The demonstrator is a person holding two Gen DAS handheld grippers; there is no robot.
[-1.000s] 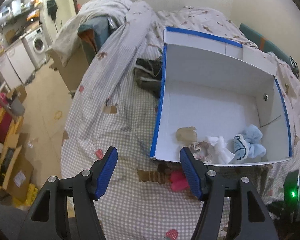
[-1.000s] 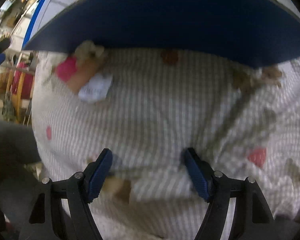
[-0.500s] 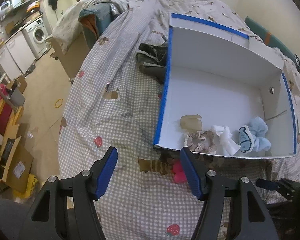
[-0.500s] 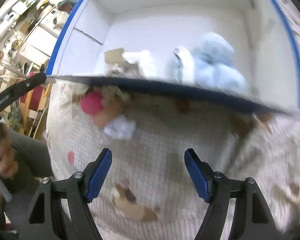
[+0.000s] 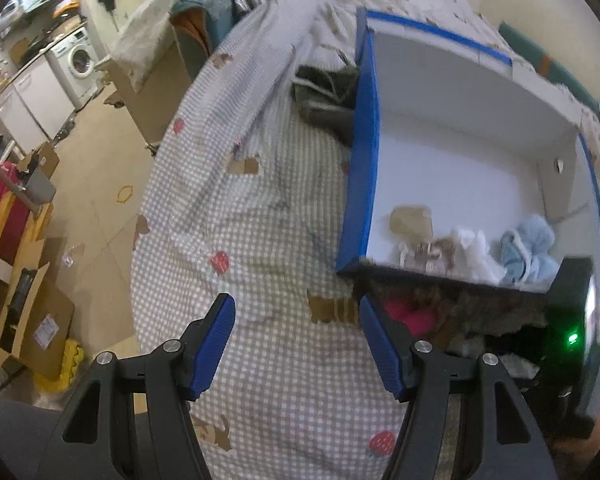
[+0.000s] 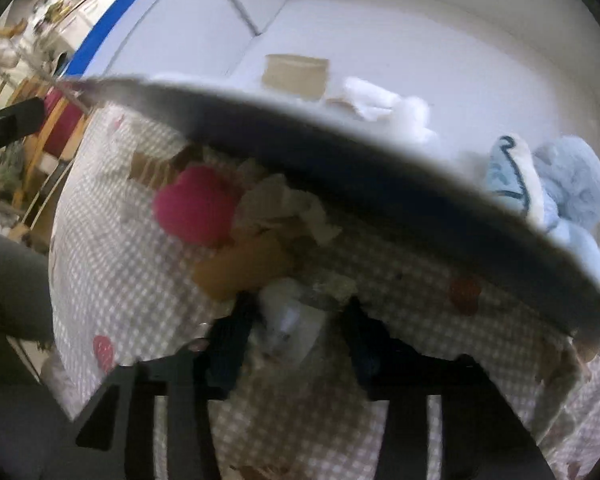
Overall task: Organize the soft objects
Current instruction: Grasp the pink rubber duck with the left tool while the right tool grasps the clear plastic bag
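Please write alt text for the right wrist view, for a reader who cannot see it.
The right gripper is closing around a white fabric piece of a soft toy lying on the checked bedsheet, beside a pink plush part. Behind it, the white cardboard box with blue edges holds a light blue plush toy.

box (image 5: 452,128): smooth matt white card, my view shows blue tape on its rims
bedsheet (image 5: 260,240): soft checked cloth, matt
blue toy (image 6: 568,184): fluffy plush
pink toy (image 6: 196,208): soft matt cloth
my left gripper (image 5: 294,344): matt black plastic, blue pads (image 5: 214,346)
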